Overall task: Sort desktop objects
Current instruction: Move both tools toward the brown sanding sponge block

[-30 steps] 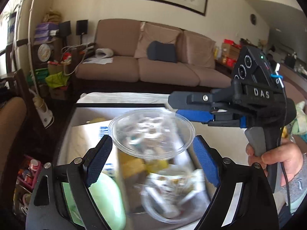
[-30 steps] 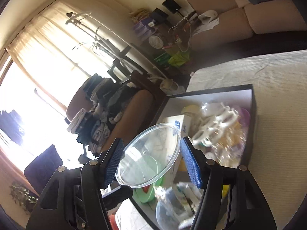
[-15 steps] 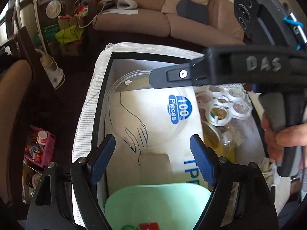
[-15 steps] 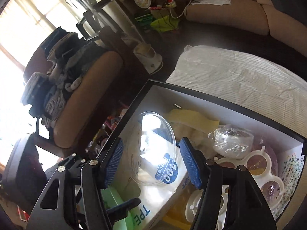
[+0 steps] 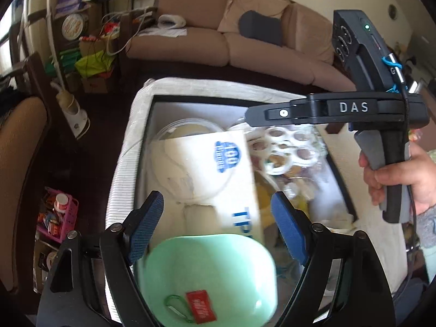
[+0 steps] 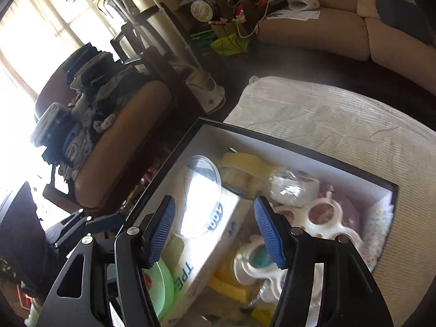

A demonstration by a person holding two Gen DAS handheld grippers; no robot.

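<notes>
Black tool (image 5: 218,229) frames, blue textured pads, silver screws ("DAS" lettering), grey sleeve (image 5: 426,226).

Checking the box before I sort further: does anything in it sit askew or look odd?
Yes. The clear round lid lies tilted on the white glove box, propped rather than flat. The glove box itself rests aslant across the black storage box.

Beige sofa (image 5: 245,41), dark cushion (image 5: 260,28), clothes-piled armchair (image 6: 109,125), curtained window (image 6: 41,41)
</notes>
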